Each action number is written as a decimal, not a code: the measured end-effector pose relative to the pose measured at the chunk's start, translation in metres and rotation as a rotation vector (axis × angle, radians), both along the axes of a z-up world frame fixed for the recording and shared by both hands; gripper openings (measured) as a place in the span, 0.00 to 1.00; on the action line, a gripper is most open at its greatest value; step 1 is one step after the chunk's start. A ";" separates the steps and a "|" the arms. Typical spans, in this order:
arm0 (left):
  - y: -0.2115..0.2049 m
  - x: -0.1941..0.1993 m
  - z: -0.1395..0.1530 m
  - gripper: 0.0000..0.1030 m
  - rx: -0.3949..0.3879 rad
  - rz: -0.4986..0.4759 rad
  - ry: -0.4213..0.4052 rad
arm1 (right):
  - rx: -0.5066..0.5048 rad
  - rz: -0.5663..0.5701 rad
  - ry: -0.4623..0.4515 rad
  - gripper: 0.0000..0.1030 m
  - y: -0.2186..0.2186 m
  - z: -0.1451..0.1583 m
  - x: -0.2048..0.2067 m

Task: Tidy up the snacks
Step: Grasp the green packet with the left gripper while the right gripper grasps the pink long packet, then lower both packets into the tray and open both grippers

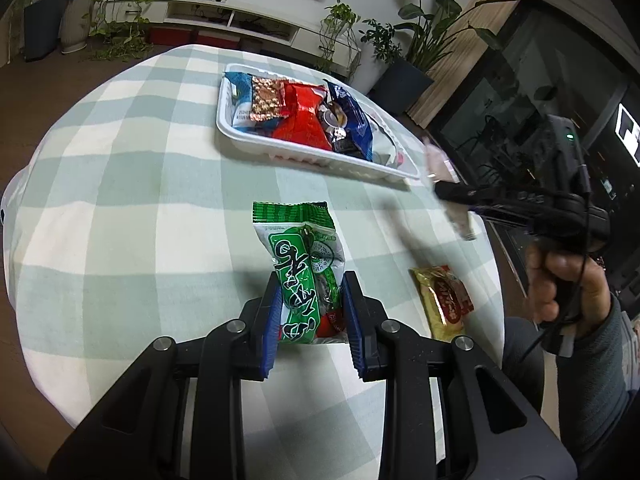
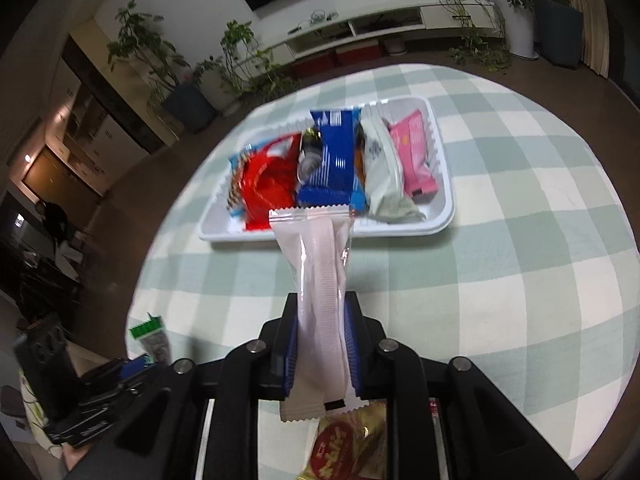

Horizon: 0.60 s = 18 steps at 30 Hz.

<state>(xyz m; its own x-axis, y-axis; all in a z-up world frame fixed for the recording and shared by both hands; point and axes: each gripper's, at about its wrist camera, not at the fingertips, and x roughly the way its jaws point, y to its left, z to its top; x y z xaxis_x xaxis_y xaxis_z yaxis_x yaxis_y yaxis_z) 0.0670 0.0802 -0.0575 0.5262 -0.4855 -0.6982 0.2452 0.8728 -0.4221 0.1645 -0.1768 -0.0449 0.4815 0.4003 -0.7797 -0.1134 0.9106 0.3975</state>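
My left gripper [image 1: 310, 292] is shut on a green snack packet [image 1: 304, 264], which points away from me over the checked tablecloth. My right gripper [image 2: 322, 312] is shut on a pale pink snack packet [image 2: 320, 264], held above the cloth and pointing toward the white tray [image 2: 440, 222]. In the left wrist view the right gripper [image 1: 444, 192] appears at the right, blurred, beside the white tray [image 1: 224, 128] with the pale pink packet [image 1: 438, 160]. The tray holds several packets: red [image 2: 268, 184], blue [image 2: 332, 160], white [image 2: 384, 172] and pink [image 2: 412, 152]. A gold and red packet [image 1: 444, 300] lies on the cloth.
The round table wears a green and white checked cloth [image 1: 140, 200]. A person's hand [image 1: 560, 280] grips the right tool at the table's right edge. Potted plants [image 1: 424, 40] and a low white shelf unit [image 1: 240, 20] stand beyond the table.
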 end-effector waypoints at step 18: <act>-0.011 0.078 0.060 0.26 0.061 -0.014 -0.104 | 0.071 -0.138 -0.112 0.22 -0.063 0.045 0.047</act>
